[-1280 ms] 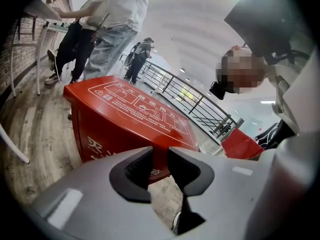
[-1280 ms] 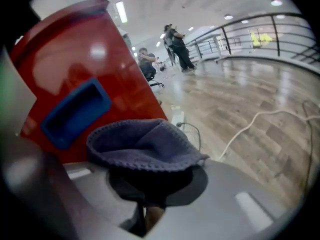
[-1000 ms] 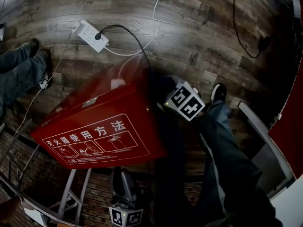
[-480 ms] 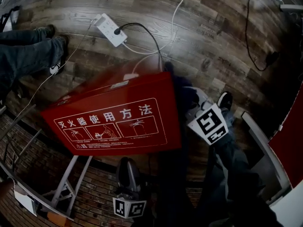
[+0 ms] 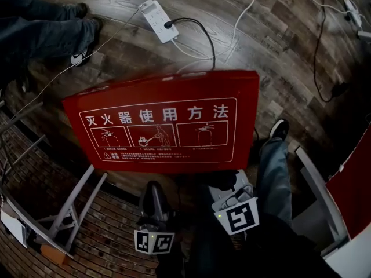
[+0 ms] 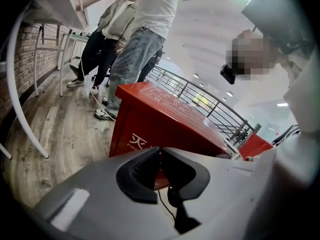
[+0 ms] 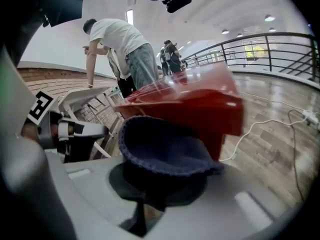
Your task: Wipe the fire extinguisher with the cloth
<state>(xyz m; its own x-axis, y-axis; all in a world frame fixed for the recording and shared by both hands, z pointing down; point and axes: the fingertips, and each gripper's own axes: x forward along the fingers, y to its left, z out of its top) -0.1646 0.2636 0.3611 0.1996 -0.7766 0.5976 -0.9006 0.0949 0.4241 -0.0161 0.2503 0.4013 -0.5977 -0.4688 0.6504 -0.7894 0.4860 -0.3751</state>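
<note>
No fire extinguisher shows. A red cabinet (image 5: pixel 162 126) with white usage pictures on its top stands shut on the wood floor; it also fills the middle of the left gripper view (image 6: pixel 160 124) and the right gripper view (image 7: pixel 200 104). My right gripper (image 5: pixel 232 191) hangs at the cabinet's near right corner, shut on a dark blue cloth (image 7: pixel 162 144) that bulges over its jaws. My left gripper (image 5: pixel 152 189) is by the near edge, short of the cabinet. Its jaws have just been closing and stand shut with nothing between them (image 6: pixel 160 151).
A white power strip (image 5: pixel 157 21) with cables lies beyond the cabinet. A person's legs (image 5: pixel 40 28) are at the far left, and people stand by the cabinet (image 6: pixel 135 39). Metal stool legs (image 5: pixel 69 207) are at near left; a white frame (image 5: pixel 324 201) and a railing (image 6: pixel 200 96) to the right.
My right gripper, with the cloth, has come back from the cabinet's far right corner to its near side. The left gripper's jaws have closed. The cabinet now shows square-on in view.
</note>
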